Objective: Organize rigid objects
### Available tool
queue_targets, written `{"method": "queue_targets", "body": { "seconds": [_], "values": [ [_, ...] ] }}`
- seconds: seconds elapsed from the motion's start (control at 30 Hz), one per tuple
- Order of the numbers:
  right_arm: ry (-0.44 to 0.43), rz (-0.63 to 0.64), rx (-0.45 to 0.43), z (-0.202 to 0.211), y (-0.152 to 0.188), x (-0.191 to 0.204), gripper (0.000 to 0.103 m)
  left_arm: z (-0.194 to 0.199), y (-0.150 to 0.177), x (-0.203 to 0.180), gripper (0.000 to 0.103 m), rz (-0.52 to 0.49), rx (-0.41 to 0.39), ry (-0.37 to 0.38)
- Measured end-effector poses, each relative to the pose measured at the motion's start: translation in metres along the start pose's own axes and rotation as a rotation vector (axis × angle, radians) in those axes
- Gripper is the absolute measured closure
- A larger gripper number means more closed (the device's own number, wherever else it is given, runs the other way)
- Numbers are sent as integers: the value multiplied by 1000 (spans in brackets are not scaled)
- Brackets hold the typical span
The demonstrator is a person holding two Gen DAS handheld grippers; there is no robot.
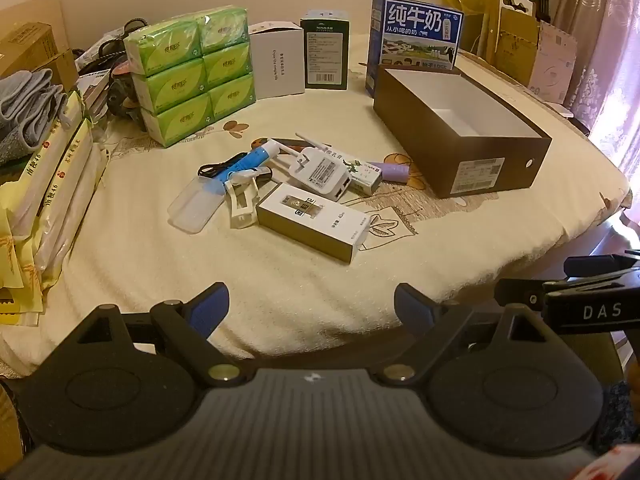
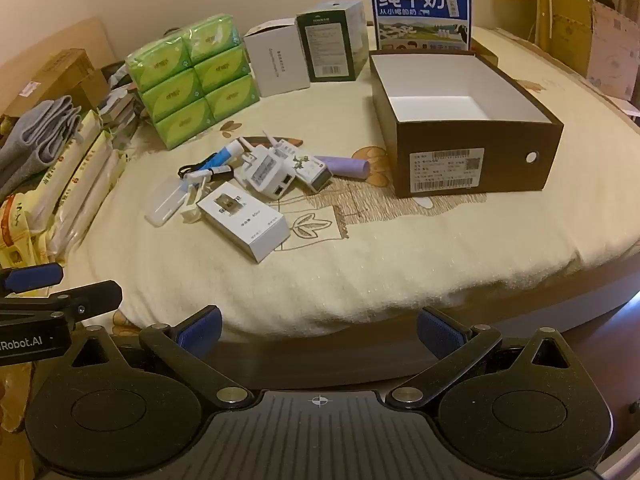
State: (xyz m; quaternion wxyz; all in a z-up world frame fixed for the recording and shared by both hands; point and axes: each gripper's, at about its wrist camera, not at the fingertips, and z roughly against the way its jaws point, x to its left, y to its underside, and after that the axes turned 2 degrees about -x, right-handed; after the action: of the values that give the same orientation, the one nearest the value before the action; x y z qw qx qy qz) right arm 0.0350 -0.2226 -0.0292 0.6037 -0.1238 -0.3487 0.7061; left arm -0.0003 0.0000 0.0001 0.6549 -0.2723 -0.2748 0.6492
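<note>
Sitting by one brown box (image 2: 472, 148): six green tissue packs (image 2: 192, 80) (stacked).

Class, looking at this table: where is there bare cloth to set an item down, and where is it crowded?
Free: the wide cloth strip between the near table edge and the small-item pile; also inside the empty brown box. Crowded: the back row beside the green tissue packs, and the left edge.

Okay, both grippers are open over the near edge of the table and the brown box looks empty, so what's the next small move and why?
Probably reach the right gripper forward toward the white carton, the nearest piece of the loose pile. Both it and the left gripper are open, hold nothing and hang short of the pile, and the brown box to the pile's right has nothing in it, so a first pick seems due.
</note>
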Motion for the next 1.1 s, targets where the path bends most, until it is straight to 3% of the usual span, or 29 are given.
{"method": "queue_targets", "body": {
  "seconds": [1.1],
  "values": [
    [-3, -4, -1, 1, -6, -4, 2, -1, -4, -2, 15, -6, 7, 9]
  ]
}}
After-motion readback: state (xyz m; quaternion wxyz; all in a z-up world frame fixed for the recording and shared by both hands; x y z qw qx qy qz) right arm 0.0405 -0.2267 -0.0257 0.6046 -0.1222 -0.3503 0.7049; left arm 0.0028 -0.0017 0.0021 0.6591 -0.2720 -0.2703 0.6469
